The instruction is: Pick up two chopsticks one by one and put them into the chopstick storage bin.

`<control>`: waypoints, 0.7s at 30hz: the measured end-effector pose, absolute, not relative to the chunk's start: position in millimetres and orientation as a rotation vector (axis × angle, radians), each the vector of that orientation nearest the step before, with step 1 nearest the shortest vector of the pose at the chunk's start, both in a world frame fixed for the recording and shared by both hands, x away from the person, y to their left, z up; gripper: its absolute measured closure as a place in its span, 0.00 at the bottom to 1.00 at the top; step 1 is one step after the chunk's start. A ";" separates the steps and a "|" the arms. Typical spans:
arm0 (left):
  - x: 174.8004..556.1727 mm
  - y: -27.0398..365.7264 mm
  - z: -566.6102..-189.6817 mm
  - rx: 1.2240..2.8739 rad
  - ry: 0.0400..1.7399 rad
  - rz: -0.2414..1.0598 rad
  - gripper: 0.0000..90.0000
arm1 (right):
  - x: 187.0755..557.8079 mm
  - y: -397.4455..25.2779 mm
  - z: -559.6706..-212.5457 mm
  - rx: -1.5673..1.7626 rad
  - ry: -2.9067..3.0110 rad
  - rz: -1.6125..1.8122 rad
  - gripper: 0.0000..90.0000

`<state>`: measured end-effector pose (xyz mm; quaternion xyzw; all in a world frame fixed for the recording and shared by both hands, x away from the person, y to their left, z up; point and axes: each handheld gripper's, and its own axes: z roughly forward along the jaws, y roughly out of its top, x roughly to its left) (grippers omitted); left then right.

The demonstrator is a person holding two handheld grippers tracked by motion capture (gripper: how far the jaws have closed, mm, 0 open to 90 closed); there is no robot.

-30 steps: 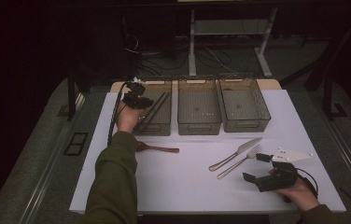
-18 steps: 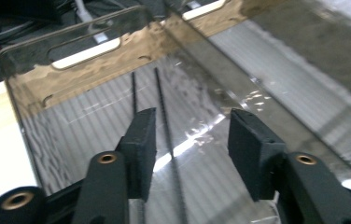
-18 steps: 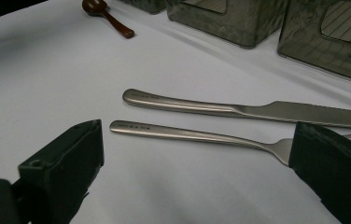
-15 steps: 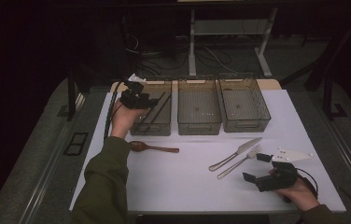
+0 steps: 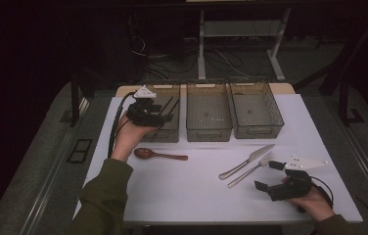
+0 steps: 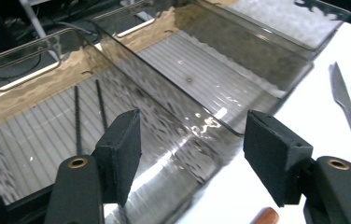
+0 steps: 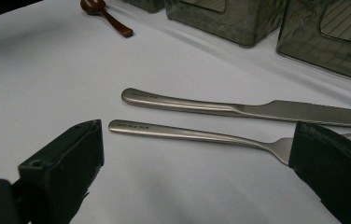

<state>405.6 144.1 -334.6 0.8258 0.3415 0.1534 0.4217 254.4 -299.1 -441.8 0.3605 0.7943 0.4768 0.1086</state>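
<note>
The work in hand appears to be sorting cutlery into the three clear bins at the far edge of the worktop [image 5: 192, 205]; the left tongs [image 5: 153, 116] hover over the leftmost bin [image 5: 172, 133] with jaws spread and nothing between them; two thin dark sticks, probably chopsticks [image 6: 87, 112], lie on that bin's ribbed floor; the judgement is that a placing step is complete at this bin. The middle bin [image 5: 208, 128] and the right bin [image 5: 258, 125] look empty, though small specks on their floors cannot be identified.

The right tongs [image 5: 265, 177] rest low at the near right of the worktop, jaws spread, holding nothing; the fork [image 7: 197, 135] and the knife [image 7: 239, 108] lie side by side just ahead of them, apart from each other and untouched; the wooden spoon [image 5: 157, 155] lies on the worktop just in front of the leftmost bin, near the left hand [image 5: 129, 134].

Next move, as judged: either the left tongs descend to the spoon handle, or the right tongs close across the fork's slim handle; both lie flat, so a low, square approach is needed.
</note>
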 end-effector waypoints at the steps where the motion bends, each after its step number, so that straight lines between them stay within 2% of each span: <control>1: 401.9 143.5 -335.4 2.067 0.845 0.381 0.39 | 254.3 -299.1 -441.8 1.059 2.336 1.401 0.03; 10: 368.5 138.5 -350.9 2.049 0.782 0.355 0.30 | 254.1 -299.1 -441.8 1.061 2.335 1.401 0.03; 21: 342.7 146.7 -379.5 2.027 0.776 0.350 0.27 | 253.7 -299.2 -441.9 1.070 2.329 1.403 0.03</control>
